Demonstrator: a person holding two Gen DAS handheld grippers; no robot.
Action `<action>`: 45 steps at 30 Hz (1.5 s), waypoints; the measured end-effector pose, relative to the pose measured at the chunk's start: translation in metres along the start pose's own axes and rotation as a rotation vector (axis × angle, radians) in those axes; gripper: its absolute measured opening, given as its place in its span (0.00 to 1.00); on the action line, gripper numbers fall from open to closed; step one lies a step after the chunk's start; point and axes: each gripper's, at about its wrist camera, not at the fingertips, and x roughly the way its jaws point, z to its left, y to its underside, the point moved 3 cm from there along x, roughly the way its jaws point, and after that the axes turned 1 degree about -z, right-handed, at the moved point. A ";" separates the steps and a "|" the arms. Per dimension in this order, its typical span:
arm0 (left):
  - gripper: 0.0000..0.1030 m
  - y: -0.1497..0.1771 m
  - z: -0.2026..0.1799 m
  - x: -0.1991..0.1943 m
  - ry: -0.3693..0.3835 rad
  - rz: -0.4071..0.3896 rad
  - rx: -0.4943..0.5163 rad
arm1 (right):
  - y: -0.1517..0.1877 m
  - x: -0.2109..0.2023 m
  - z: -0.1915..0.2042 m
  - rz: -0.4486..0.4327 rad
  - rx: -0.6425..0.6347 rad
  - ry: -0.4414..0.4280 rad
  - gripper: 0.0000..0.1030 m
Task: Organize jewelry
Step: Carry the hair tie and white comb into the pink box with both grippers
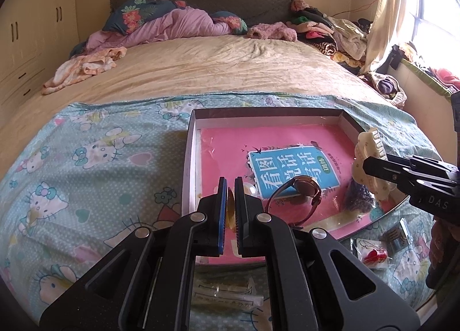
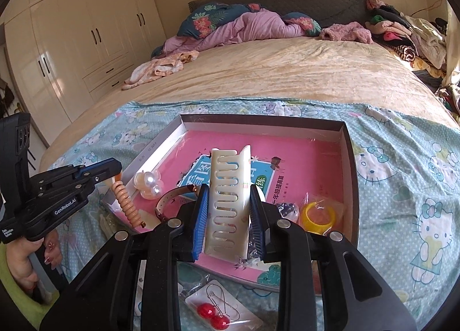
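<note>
A shallow box (image 1: 193, 141) (image 2: 349, 158) with a pink book inside lies on the Hello Kitty cloth. My left gripper (image 1: 231, 187) (image 2: 115, 171) is shut on a peach spiral hair tie (image 2: 128, 206) (image 1: 230, 204), which hangs over the box's near left edge. My right gripper (image 2: 228, 196) (image 1: 366, 165) is shut on a cream claw hair clip (image 2: 228, 193) (image 1: 368, 158) held above the box. In the box lie a pink-strap watch (image 1: 304, 190) (image 2: 169, 201), a pearl hair piece (image 2: 149, 183), a yellow ring (image 2: 317, 216) and a dark beaded piece (image 1: 358, 197).
Red ball earrings on a card (image 2: 221, 311) (image 1: 372, 256) and a small bagged clip (image 1: 398, 234) lie on the cloth in front of the box. A packet (image 1: 224, 296) lies under my left gripper. Bedding and clothes are piled at the bed's far end (image 1: 178, 23).
</note>
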 end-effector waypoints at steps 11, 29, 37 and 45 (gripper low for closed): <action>0.01 0.008 0.009 0.010 0.003 0.025 -0.023 | 0.008 0.031 0.003 0.058 0.007 0.012 0.25; 0.01 0.011 0.012 0.013 0.013 0.032 -0.033 | 0.009 0.019 0.004 0.042 0.042 -0.002 0.38; 0.21 0.015 0.007 0.010 0.017 0.035 -0.032 | 0.013 -0.008 -0.003 0.007 0.075 0.004 0.62; 0.44 0.012 0.004 -0.002 0.014 0.018 -0.040 | 0.018 -0.024 -0.010 0.003 0.104 0.011 0.62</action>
